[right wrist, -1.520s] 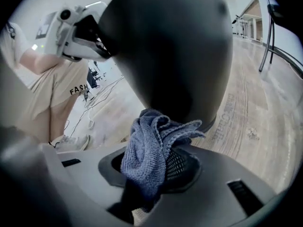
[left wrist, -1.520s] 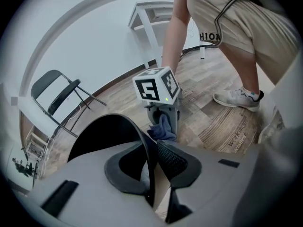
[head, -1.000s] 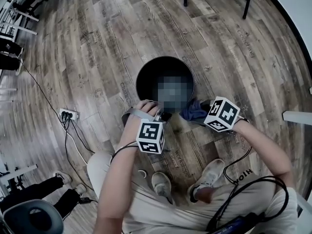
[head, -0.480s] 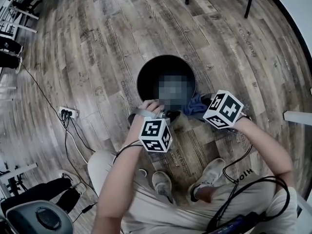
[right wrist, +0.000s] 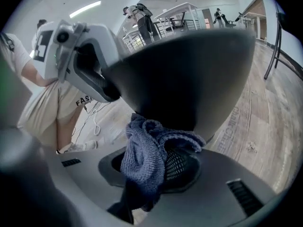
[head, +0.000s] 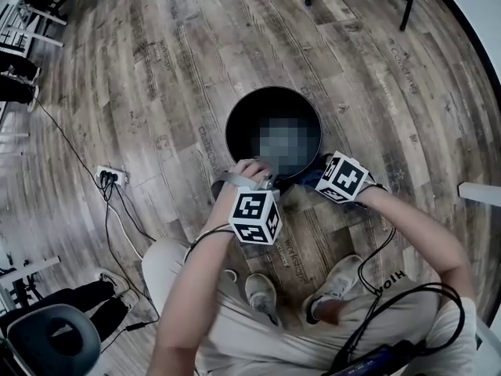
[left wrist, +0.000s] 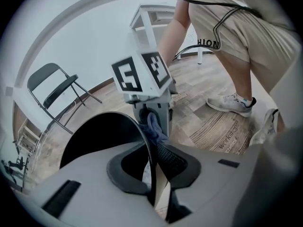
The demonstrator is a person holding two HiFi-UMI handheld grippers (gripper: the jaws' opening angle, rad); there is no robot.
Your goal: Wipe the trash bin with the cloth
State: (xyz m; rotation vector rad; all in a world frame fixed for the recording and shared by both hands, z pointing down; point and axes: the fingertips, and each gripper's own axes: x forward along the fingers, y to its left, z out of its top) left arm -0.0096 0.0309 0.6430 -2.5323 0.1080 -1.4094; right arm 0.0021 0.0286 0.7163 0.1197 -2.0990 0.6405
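**Two grippers on the bin, most of the wall left to wipe**

Two shoes (head: pixel 261 294) mark where we stand, at 6 o'clock from the bin (head: pixel 229 135). Just ahead of them the left gripper (head: pixel 264 182) takes the rim at about 7 o'clock. In the left gripper view the thin wall runs between the jaws, which have just been closing and now pinch it, so we hold the bin steady. The right gripper (head: pixel 311 177) is clenched on the cloth (head: pixel 315 172), a bunched blue knit. It presses the cloth against the outer wall just under the rim, at about 5 o'clock.

We judge the wiping to be under way, with the cloth on the near side only. No streak or dirt shows on the dark wall, so we cannot tell how much is already clean. As far as we can see, the outside from 9 o'clock round through 12 to 3 is left to do, and perhaps the inside as well.

The bin stands upright on the floor (head: pixel 156 69) with its mouth open and no lid. Its inside shows only as darkness in the left gripper view, and we cannot tell what it holds.

Farther out, a power strip (head: pixel 109 177) lies at 8 o'clock, well apart. A black frame leg (head: pixel 407 6) stands far off at 1 o'clock.
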